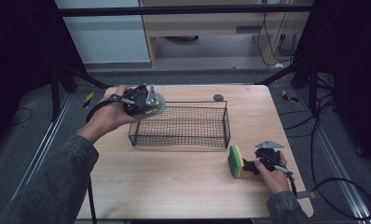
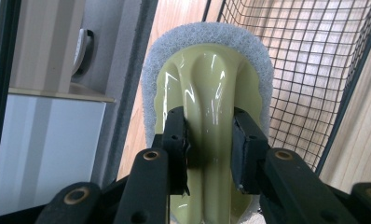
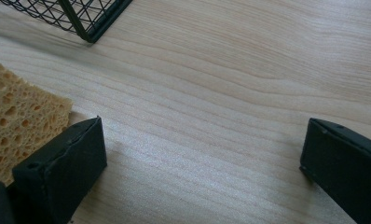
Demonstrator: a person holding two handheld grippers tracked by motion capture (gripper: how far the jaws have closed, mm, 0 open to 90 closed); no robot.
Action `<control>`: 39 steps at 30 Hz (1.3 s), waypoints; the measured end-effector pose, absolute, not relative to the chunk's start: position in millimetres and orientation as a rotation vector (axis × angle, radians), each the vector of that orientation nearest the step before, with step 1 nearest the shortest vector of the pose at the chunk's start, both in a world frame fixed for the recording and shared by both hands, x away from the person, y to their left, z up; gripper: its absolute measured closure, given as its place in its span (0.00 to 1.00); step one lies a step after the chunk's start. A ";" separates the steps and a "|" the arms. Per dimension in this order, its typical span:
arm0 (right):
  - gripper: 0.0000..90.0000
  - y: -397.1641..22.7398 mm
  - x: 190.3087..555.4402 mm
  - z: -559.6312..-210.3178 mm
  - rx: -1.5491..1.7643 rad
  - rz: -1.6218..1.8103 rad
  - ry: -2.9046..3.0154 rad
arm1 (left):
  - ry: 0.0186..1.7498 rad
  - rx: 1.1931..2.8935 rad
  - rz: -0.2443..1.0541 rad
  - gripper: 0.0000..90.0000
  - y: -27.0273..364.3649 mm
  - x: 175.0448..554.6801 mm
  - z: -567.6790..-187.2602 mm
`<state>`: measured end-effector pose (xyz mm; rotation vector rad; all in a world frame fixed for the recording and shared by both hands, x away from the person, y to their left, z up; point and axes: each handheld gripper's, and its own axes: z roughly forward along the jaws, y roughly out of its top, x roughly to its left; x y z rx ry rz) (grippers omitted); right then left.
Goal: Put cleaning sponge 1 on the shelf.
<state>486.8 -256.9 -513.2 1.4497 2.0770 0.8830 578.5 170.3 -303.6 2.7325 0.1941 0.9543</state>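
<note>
From the high view, the left gripper (image 1: 148,103) holds a pale green scrubber with a grey-white fleece pad (image 1: 158,104) above the near-left end of a black wire-mesh basket (image 1: 181,140) on the light wooden table (image 1: 174,186); the right gripper (image 1: 245,166) rests beside a yellow-and-green sponge (image 1: 235,161). In the left gripper view, both jaws clamp the scrubber's glossy green handle ridge (image 2: 210,93). In the right gripper view, the jaws stand wide apart over bare wood, the sponge's yellow side (image 3: 16,121) touching one jaw's outer face.
</note>
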 end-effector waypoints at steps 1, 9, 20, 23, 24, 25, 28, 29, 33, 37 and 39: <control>0.01 -256.8 486.8 -513.2 1.451 0.885 2.076 | 0.188 2.736 0.952 0.78 170.6 579.0 -304.5; 0.01 -256.7 486.2 -513.2 1.451 0.880 2.073 | 0.144 2.751 0.934 0.78 168.6 586.2 -317.1; 0.01 -256.6 486.0 -513.2 1.453 0.879 2.071 | 0.147 2.768 0.867 0.78 170.4 596.7 -334.7; 0.01 -256.6 486.0 -513.2 1.454 0.879 2.071 | 0.133 2.776 0.856 0.78 167.3 596.7 -336.2; 0.01 -256.6 486.0 -513.2 1.453 0.879 2.071 | 0.129 2.778 0.854 0.78 166.1 596.9 -336.7; 0.01 -256.6 486.0 -513.2 1.453 0.879 2.071 | 0.124 2.780 0.852 0.78 165.0 597.3 -337.2; 0.01 -256.6 486.0 -513.2 1.454 0.879 2.071 | 0.121 2.790 0.851 0.78 162.9 598.5 -339.7; 0.01 -256.6 486.0 -513.2 1.454 0.879 2.071 | 0.121 2.790 0.851 0.78 162.9 598.5 -339.7; 0.01 -256.6 486.0 -513.2 1.454 0.879 2.071 | 0.109 2.805 0.834 0.78 161.5 598.4 -342.8; 0.01 -256.6 486.0 -513.2 1.453 0.879 2.071 | 0.105 2.811 0.827 0.78 162.1 598.1 -346.7; 0.01 -256.5 485.9 -513.2 1.454 0.878 2.070 | 0.108 2.817 0.817 0.78 163.6 598.4 -349.9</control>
